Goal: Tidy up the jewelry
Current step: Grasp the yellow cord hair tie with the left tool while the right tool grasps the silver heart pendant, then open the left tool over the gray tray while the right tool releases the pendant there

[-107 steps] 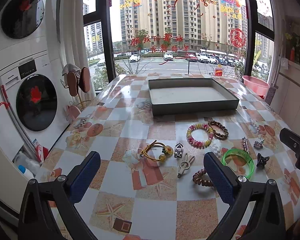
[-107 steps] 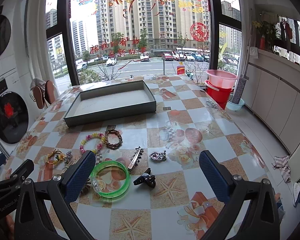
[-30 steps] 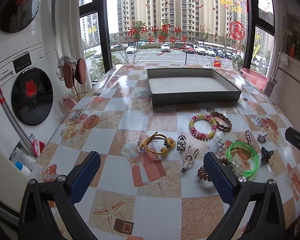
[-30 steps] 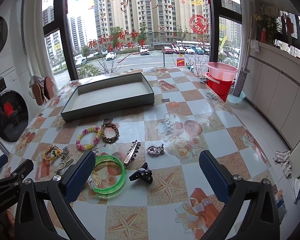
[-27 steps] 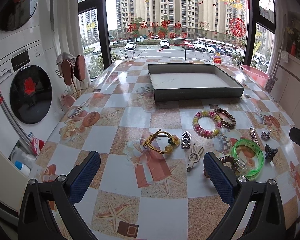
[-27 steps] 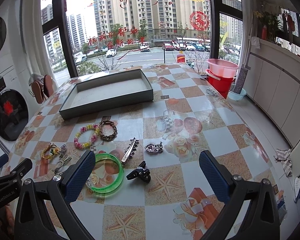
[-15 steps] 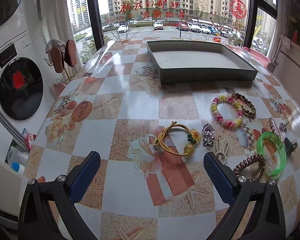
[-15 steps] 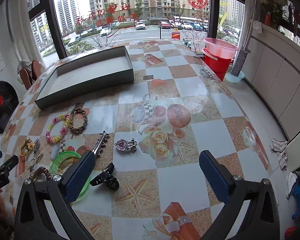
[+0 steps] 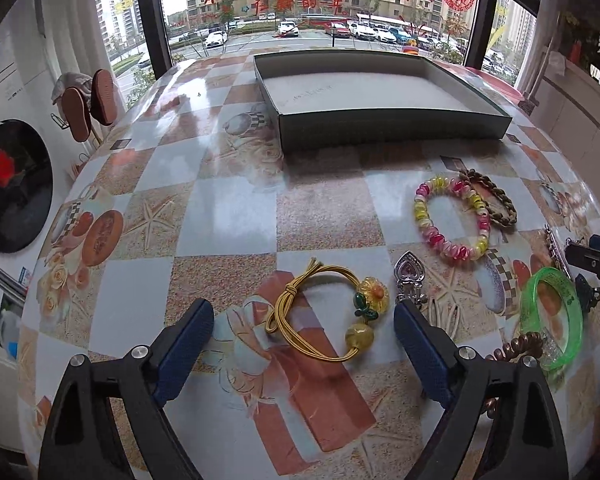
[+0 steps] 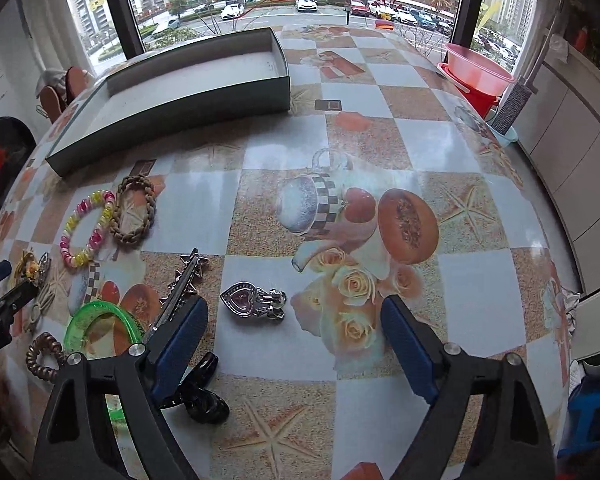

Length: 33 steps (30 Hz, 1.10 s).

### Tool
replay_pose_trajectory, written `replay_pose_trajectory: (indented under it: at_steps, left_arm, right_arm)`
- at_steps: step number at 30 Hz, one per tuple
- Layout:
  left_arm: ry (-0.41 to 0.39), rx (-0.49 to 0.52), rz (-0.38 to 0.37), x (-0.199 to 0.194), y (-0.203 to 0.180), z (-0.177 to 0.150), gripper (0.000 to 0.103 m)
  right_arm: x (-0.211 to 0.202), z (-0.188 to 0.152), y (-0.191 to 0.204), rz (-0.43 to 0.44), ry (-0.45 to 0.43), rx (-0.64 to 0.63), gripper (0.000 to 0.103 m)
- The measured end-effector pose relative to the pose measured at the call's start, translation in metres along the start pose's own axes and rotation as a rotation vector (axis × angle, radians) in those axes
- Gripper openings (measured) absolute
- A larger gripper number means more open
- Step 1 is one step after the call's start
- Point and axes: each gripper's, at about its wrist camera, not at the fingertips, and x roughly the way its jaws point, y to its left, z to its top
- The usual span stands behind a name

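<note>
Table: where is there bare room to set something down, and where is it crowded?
Free: the tray is empty, and the table right of the tray and heart clip is bare. Crowded: around the green bangle.

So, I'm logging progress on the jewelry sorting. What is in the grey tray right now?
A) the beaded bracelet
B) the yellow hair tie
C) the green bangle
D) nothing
D: the grey tray shows only bare lining, and the jewelry lies on the table in front of it.

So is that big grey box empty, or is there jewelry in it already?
Empty. The grey box shows only its bare pale floor in both views, and pieces like the yellow hair tie and green bangle lie out on the table.
</note>
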Motion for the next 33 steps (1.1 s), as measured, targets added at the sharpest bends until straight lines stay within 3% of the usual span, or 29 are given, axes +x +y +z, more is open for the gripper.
replay_pose_trajectory:
  at_steps: [2, 5, 6, 8, 9, 10, 17, 22, 33]
  left_arm:
    - [-0.003, 0.012, -0.011, -0.001, -0.002, 0.001, 0.096]
    - [-0.011, 0.034, -0.034, -0.004, -0.007, 0.002, 0.08]
    - [-0.016, 0.046, -0.044, -0.006, -0.009, 0.002, 0.069]
    - [-0.021, 0.064, -0.064, -0.008, -0.014, 0.003, 0.05]
    - [-0.024, 0.072, -0.067, -0.008, -0.015, 0.003, 0.035]
    - [-0.023, 0.076, -0.072, -0.008, -0.016, 0.004, 0.029]
    - [-0.022, 0.014, -0.122, -0.016, -0.005, 0.004, 0.028]
    - [-0.076, -0.002, -0.134, -0.043, -0.002, 0.013, 0.028]
    - [-0.208, -0.026, -0.201, -0.116, -0.005, 0.077, 0.028]
  right_arm:
    - [0.001, 0.0, 0.004, -0.013, 0.003, -0.021, 0.079]
    - [0.0, 0.002, 0.011, -0.019, 0.0, -0.051, 0.069]
    - [-0.001, 0.002, 0.012, -0.016, -0.001, -0.056, 0.067]
    - [-0.003, 0.002, 0.016, -0.008, -0.003, -0.067, 0.051]
    - [-0.004, 0.003, 0.019, -0.005, -0.005, -0.075, 0.047]
    - [-0.005, 0.003, 0.02, -0.002, -0.007, -0.08, 0.035]
    - [-0.009, 0.004, 0.014, 0.032, -0.015, -0.044, 0.036]
    - [-0.023, 0.009, 0.004, 0.085, -0.032, -0.008, 0.036]
    - [-0.077, 0.06, -0.01, 0.267, -0.082, 0.06, 0.036]
